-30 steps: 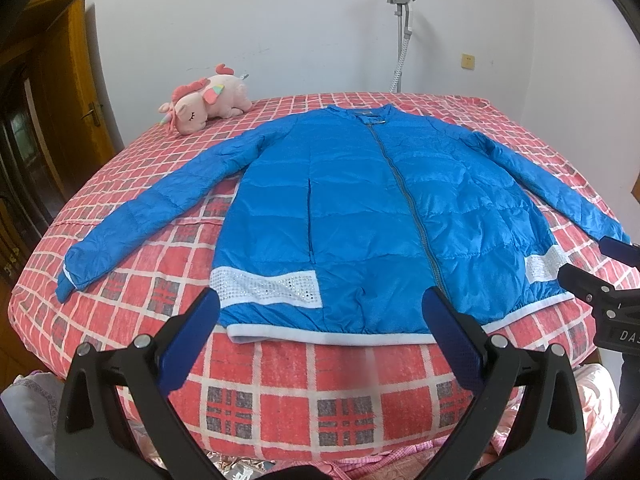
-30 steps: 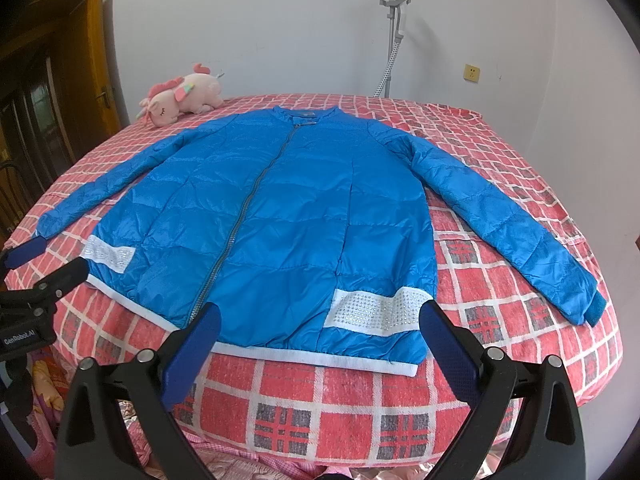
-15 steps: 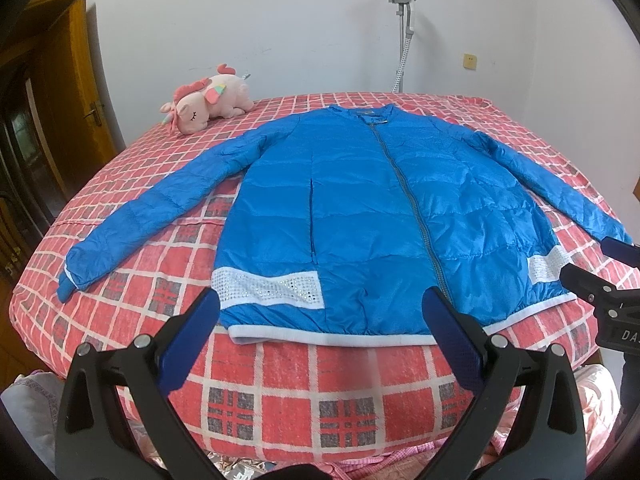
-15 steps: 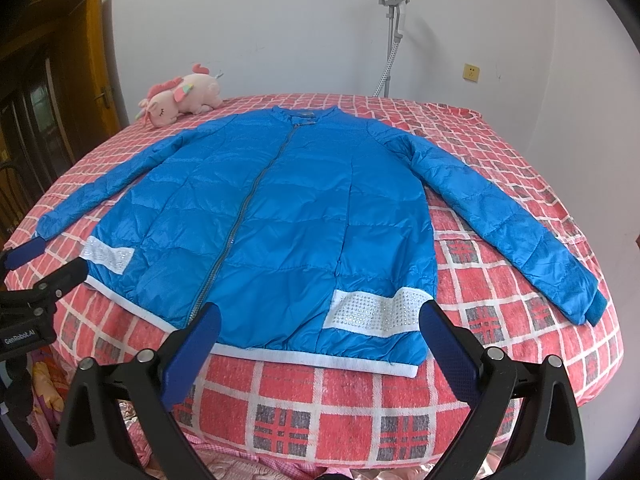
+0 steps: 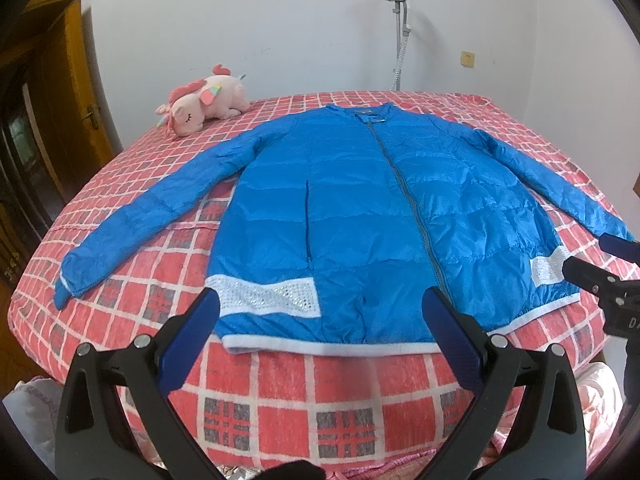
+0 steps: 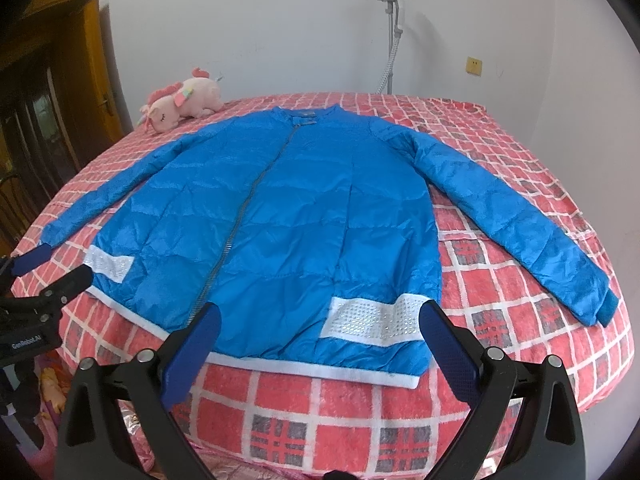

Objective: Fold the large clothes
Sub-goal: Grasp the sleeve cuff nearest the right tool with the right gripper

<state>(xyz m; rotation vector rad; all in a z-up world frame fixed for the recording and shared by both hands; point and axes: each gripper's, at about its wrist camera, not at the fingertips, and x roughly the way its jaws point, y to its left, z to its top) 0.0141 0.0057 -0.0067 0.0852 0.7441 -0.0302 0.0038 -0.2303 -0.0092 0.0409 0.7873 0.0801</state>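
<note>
Blue puffer jacket (image 5: pixel 372 220) lies flat, zipped and face up, across a bed (image 5: pixel 280 396) covered in red checked fabric, filling the middle of both frames. Nearest, at the bottom of each frame, the left hand-held gripper (image 5: pixel 320 320) and the right hand-held gripper (image 6: pixel 320 332) hover just short of the jacket's white hem, jaws spread wide, holding nothing. Both sleeves stretch out sideways toward the bed's edges. Farther back, at upper left, a pink plush unicorn (image 5: pixel 204 106) rests on the bed. Behind it, a garment steamer pole (image 5: pixel 402 36) stands against the white wall.
</note>
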